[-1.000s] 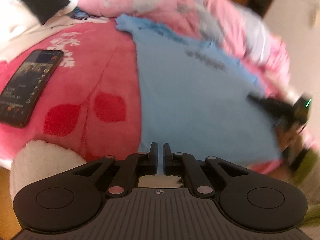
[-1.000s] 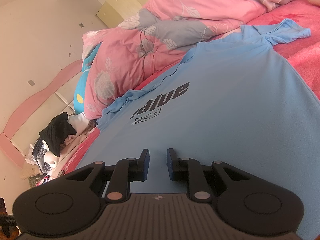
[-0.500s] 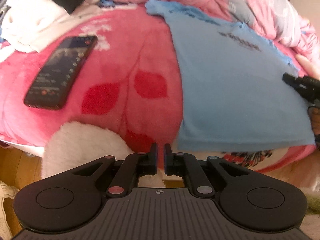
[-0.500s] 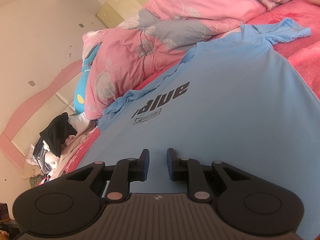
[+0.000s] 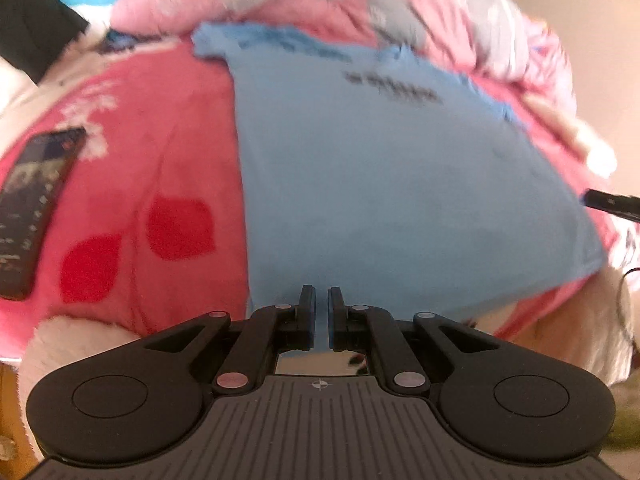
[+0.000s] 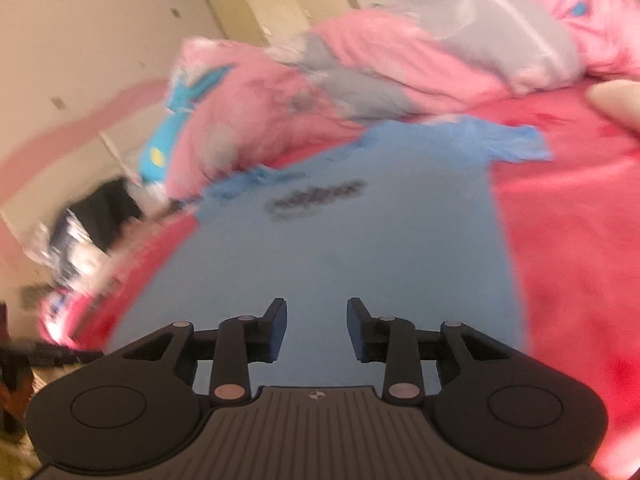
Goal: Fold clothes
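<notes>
Both claws were checked against the blue T-shirt, which serves as the reference throughout. Left gripper: jaws drawn together with only a thin slit between the pads, nothing visibly clamped, poised over the shirt's near hem. Right gripper: jaws have just been opening and now stand apart, nothing between the pads, hovering over the lower body of the shirt. In the left view its dark tip shows just off the shirt's right edge.

Assessment of placement: the shirt appears to have been laid out flat so that a fold can be started; the claws stand at opposite sides of its lower part, which suits taking hold of the hem or side edges. That is a judgement, not an observed grip.

Condition of the shirt: it lies spread on the red bedspread, print side up, with dark lettering across the chest, blurred and unreadable. One sleeve lies out flat, slightly crumpled. The collar end runs up against the pink duvet, which is heaped beyond it. Fabric looks smooth and unfolded.

Other items: a phone lies on the bedspread well to the left of the shirt.
</notes>
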### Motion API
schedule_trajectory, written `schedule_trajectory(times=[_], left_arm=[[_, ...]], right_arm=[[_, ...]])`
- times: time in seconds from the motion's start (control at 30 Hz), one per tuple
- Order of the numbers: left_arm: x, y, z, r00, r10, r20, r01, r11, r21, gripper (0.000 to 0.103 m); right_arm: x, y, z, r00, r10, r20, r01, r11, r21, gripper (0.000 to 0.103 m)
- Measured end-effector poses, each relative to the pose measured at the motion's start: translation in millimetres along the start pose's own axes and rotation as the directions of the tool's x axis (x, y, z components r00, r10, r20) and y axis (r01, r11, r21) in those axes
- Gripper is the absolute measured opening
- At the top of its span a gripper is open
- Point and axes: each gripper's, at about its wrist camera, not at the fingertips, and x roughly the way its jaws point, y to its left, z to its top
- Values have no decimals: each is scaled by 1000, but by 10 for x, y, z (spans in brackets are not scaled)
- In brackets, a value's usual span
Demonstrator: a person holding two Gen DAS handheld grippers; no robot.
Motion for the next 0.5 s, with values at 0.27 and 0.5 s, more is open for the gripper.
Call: schedule_trajectory(times=[0.27, 0.5], left_arm=[[22, 82, -43, 1000, -14, -2, 14, 999, -36, 6], [35, 116, -43, 1000, -26, -1, 26, 998, -54, 6]], right_arm=[[-295, -254, -436, 959, -251, -133, 256, 966, 24, 34], [-467, -117, -379, 922, -368, -118, 370, 929, -4, 35]])
